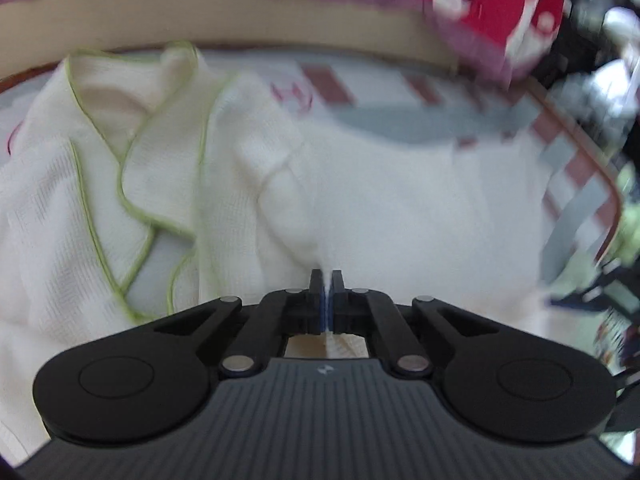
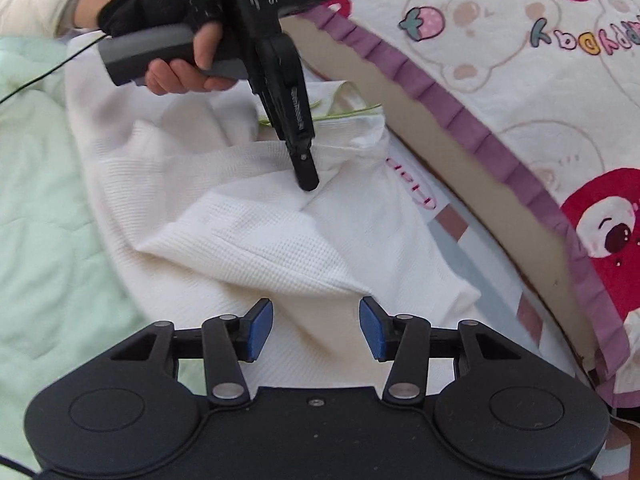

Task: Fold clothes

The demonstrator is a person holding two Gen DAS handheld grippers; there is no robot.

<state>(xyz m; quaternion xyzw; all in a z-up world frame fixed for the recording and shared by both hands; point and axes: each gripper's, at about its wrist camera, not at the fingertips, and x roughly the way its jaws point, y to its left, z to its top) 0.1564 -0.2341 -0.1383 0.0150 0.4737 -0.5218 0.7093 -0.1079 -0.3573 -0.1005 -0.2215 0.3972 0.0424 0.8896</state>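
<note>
White waffle-weave garment with green piping (image 1: 168, 168) spread mid-frame over a patterned sheet (image 1: 400, 92), a fold pinched between the pressed-together tips of the left gripper (image 1: 327, 280). In the right wrist view, same left gripper (image 2: 307, 182) biting cloth at centre, gloved hand (image 2: 168, 40) upper left; right gripper (image 2: 316, 330) spread, empty, garment just beyond. Left view blurred; garment edges cut off.

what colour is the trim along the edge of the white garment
Light green piping on the white garment; it shows best in the left wrist view.
</note>
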